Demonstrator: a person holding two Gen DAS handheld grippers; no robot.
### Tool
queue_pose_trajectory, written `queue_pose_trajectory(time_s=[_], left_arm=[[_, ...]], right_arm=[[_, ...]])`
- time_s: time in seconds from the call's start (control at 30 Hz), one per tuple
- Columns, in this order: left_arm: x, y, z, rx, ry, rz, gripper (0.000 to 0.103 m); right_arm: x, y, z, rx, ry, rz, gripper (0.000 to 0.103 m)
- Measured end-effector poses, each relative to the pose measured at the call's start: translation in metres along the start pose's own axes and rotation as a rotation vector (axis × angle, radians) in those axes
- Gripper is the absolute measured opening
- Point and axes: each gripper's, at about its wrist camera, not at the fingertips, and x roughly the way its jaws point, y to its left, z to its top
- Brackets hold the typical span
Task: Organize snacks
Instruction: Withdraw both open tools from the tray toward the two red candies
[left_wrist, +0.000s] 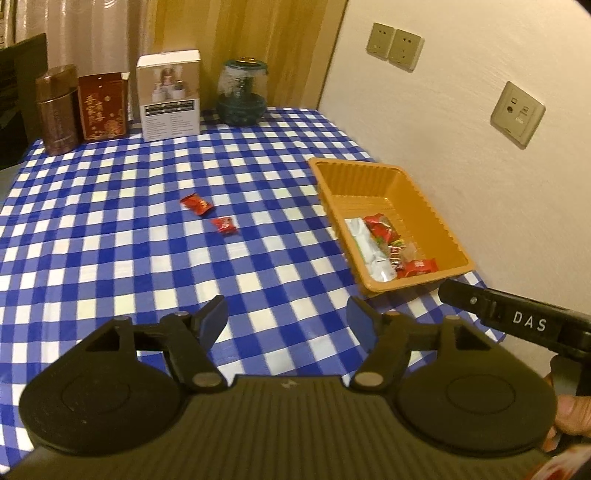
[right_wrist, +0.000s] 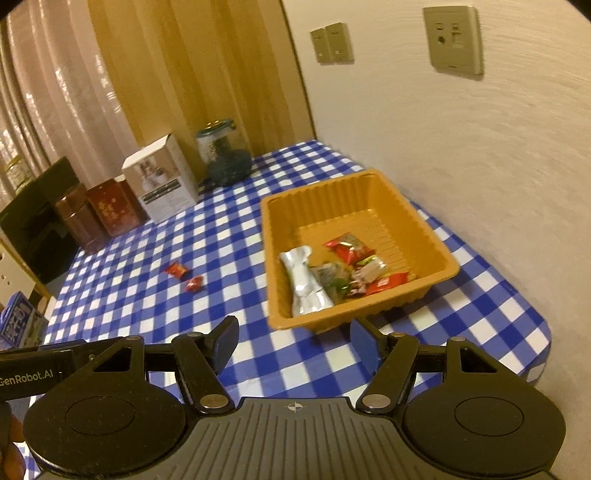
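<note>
Fingers (left_wrist: 212, 325) spread over tablecloth (left_wrist: 110, 229) (tray (left_wrist: 417, 284) rightward).

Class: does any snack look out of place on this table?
Yes. Two red sweets lie loose on the checked cloth, left of the orange tray where the other snacks sit.

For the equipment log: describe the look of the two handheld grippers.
Both are matte black. The left gripper and right gripper each have a ribbed body, two round discs, linkage arms with silver pivots, and blue-padded fingers. White lettering: "DAS" on the right one's side, "GenRobot.AI" on the left one's.
</note>
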Motion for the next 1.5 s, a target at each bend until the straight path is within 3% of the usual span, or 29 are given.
queue_pose_trajectory(time_s=[0.8,1.2,1.5], left_arm=[[0.000,0.089,0.003,-0.097,-0.034,0.113,0.068],[0.045,0.134,0.027,-0.106,-0.061,0.156,0.069],[0.103,0.160,0.037,-0.121,-0.065,0.178,0.070]], right_arm=[[0.039,0.065,-0.005,-0.117,0.027,0.101,0.067],[0.121,0.107,0.003,-0.213,0.029,0.147,0.067],[0.194,0.121,0.008,-0.256,0.022,0.153,0.067]])
